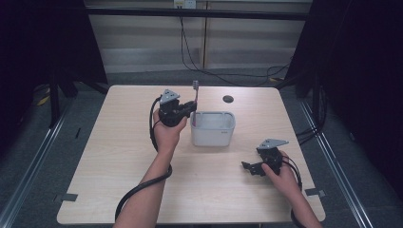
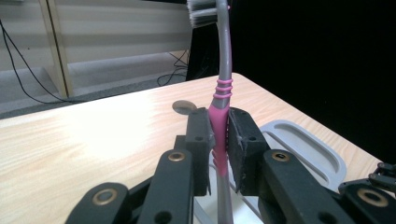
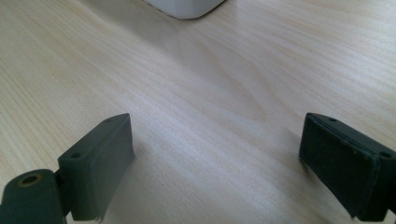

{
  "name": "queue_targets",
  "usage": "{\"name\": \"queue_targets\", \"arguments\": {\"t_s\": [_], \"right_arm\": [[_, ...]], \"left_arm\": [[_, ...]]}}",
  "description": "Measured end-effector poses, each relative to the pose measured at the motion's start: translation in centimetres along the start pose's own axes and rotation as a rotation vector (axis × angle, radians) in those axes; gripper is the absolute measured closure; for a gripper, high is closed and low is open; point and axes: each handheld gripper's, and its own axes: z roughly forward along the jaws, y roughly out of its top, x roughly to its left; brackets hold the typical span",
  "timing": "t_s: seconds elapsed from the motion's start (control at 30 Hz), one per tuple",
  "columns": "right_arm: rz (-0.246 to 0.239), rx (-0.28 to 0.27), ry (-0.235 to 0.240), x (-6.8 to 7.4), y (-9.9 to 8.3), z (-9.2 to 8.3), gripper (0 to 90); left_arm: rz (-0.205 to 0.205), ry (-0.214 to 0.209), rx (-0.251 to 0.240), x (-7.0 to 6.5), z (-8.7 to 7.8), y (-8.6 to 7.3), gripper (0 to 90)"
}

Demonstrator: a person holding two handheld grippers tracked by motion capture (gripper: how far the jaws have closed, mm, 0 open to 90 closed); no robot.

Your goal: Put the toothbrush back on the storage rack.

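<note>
Pale wood table (image 1: 119, 180) fronts a dim room with cables on the floor behind. At the left edge of the white bin (image 1: 213, 128) a toothbrush (image 2: 220, 112) stands upright, head up, clamped at its pink grip by the left gripper (image 2: 219, 140); its lower end is cut off below the jaws. The left hand (image 1: 167, 134) is raised beside the bin. Toward the near right, the right gripper (image 1: 251, 167) sits low over the table, jaws wide apart.
</note>
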Motion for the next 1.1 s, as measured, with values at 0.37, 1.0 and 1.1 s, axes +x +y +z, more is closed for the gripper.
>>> {"name": "queue_targets", "arguments": {"t_s": [0.37,1.0,1.1], "right_arm": [[-0.004,-0.003,0.0,0.0,0.0,0.0,9.4],[-0.003,-0.001,0.001,0.0,0.0,0.0,9.4],[-0.002,-0.001,0.002,0.0,0.0,0.0,9.4]], "left_arm": [[0.002,-0.001,0.014,-0.2,-0.8,-0.9,79.1],[0.016,-0.001,0.059,-0.3,-1.1,-2.3,78.7],[0.017,-0.001,0.058,-0.3,-1.1,-2.3,78.7]]}}
